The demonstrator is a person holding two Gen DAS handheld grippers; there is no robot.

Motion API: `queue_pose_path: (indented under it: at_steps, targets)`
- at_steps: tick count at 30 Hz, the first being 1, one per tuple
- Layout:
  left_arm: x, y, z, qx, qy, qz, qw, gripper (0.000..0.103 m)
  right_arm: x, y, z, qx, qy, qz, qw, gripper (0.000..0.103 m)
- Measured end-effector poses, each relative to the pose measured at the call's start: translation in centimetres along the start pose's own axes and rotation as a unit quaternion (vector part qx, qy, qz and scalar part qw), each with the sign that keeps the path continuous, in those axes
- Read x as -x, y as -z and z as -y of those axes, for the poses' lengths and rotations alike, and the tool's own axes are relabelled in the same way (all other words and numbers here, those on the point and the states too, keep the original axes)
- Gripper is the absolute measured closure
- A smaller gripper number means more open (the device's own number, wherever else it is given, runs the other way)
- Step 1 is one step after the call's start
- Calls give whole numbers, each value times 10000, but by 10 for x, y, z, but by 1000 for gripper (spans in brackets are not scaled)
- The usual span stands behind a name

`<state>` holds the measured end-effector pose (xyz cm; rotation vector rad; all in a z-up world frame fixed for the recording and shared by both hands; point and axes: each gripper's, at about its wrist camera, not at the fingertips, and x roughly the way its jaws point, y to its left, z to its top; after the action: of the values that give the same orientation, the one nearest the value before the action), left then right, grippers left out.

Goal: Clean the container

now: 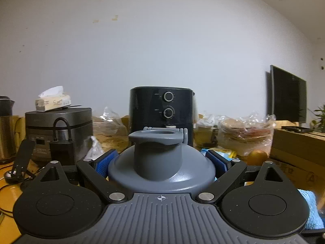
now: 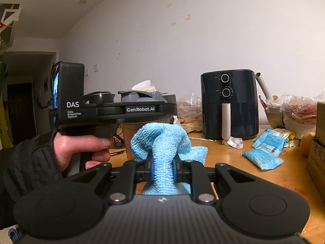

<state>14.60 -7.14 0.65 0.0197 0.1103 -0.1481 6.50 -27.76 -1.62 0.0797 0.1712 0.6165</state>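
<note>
A container with a grey domed lid and open spout (image 1: 160,160) sits between the blue pads (image 1: 105,162) of my left gripper (image 1: 161,159), which is shut on it just below the neck. From the right wrist view, a hand (image 2: 81,148) holds that left gripper (image 2: 158,109) level, the grey lid (image 2: 140,96) rising above it and a brownish body (image 2: 132,136) hanging below. My right gripper (image 2: 162,168) is shut on a bunched light-blue microfibre cloth (image 2: 162,140), right of the container and apart from it. A corner of the cloth (image 1: 310,209) shows at the lower right of the left wrist view.
On the wooden table (image 2: 233,158) stand a black air fryer (image 2: 229,103), a rice cooker (image 1: 59,130) with a tissue box (image 1: 52,101) on top, and a kettle (image 1: 6,130). Blue packets (image 2: 264,152), plastic bags (image 1: 243,134) and cardboard boxes (image 1: 298,148) lie to the right.
</note>
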Motion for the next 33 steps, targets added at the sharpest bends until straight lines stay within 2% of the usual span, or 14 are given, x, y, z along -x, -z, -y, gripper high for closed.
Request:
queue_pose_path:
  at_steps: [17, 24, 33]
  targets:
    - [-1, 2, -26, -108, 1127, 0, 9936, 9, -4, 1, 0, 17, -55, -37, 10000, 88]
    - [-5, 1, -34, -178, 1578, -87, 9873, 9, -7, 2, -2, 75, -86, -75, 9999, 92]
    - [-11, 4, -43, -216, 2092, -15, 9776, 9, -9, 3, -4, 131, -78, -129, 9998, 92]
